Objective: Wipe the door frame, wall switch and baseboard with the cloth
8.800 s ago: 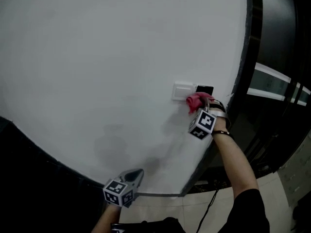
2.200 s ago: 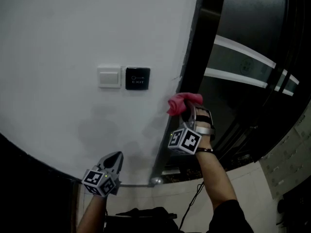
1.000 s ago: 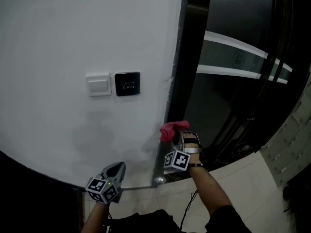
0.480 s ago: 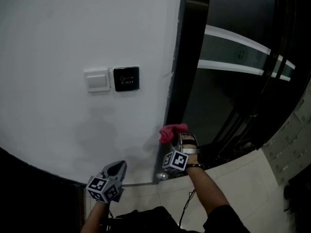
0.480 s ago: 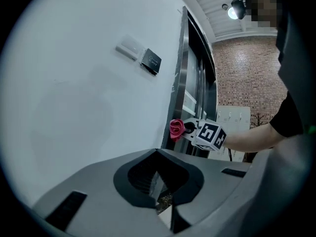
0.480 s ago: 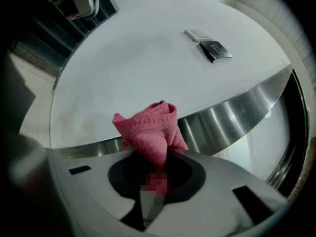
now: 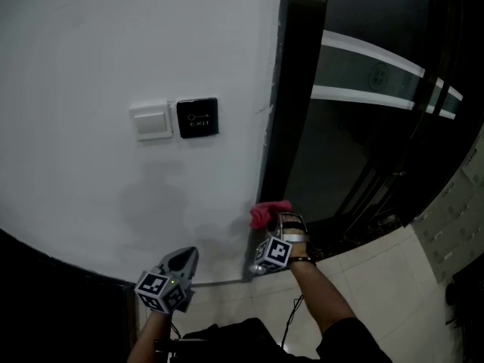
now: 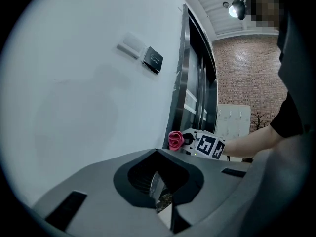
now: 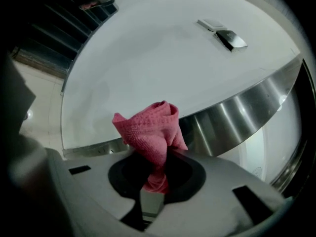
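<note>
**Cloth nearly at the foot of the frame**

On the left is the big white painted wall (image 7: 113,51), and the tall dark metal door frame (image 7: 295,89) runs down the middle. The R claw (image 7: 273,222) has come right down that frame. It was approx. mid-height 2 s ago and is now low, just above the pale tiled floor (image 7: 386,271). The claw is clamped on the crumpled pink cloth (image 7: 268,212), whose wad pokes out front at the corner where wall meets frame.

Further back, the cloth was up at the white rocker wall switch (image 7: 151,120), next to the small black exit-button plate (image 7: 197,117). Both now sit well above and left of the cloth. My read: switch done, frame stroke almost out of room, baseboard next, prob. w/ a turn along the wall foot.

The L claw (image 7: 184,259) hangs low by the wall with its jaws together and nothing in them. It has barely shifted and takes no part in the wiping.

Hard to see:
- **Cloth contact:** the contact face is turned away in every view, so I can't confirm it's pressing the metal vs. sitting just beside it.
- **Foot of the frame:** the last stretch is behind the R claw.
- **Baseboard:** there's only a thin grey strip (image 7: 219,282) at the wall foot + a dark band (image 7: 53,278) lower left, and I can't tell which it is.
- **Beyond the frame:** too dark to read.
</note>
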A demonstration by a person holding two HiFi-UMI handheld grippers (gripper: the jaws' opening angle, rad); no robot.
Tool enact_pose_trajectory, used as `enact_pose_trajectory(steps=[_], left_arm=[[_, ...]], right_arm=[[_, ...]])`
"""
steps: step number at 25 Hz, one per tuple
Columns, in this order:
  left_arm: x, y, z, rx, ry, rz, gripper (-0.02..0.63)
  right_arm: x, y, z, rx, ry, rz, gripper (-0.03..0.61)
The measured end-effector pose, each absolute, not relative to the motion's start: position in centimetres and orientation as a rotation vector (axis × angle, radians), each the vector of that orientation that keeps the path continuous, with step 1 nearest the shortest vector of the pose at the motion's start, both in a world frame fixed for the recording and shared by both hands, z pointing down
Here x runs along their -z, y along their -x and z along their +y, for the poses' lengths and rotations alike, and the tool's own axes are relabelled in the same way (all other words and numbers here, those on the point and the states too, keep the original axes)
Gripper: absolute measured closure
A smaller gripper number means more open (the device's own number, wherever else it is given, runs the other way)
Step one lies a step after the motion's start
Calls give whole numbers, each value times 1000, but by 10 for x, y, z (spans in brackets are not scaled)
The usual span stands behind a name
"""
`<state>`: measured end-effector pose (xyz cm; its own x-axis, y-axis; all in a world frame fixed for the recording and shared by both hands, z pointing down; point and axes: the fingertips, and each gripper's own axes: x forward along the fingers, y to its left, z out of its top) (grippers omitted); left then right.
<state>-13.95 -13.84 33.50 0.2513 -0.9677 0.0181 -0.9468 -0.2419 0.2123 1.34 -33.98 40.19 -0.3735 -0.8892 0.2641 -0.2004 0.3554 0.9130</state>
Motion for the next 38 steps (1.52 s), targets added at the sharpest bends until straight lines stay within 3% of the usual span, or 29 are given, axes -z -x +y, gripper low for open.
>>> enact_pose_trajectory(steps=[19,26,29,38], left_arm=[[-350,157,-142,184,-2298,-1791,621],[-348,149,-136,221,-2320,-1749,621],[-342,153,-135,256,-2336,-1738,621],[-324,132,-146,312,-2429,-1659,621]], right_arm=[[-452,-7,-337,936,-894,-1827,523],[-465,-5,-312,811,-678,-1818,523],[-400,-23,-313,929,-789,-1848,523],[-73,-51,-318,1455,-1362,-1759,523]])
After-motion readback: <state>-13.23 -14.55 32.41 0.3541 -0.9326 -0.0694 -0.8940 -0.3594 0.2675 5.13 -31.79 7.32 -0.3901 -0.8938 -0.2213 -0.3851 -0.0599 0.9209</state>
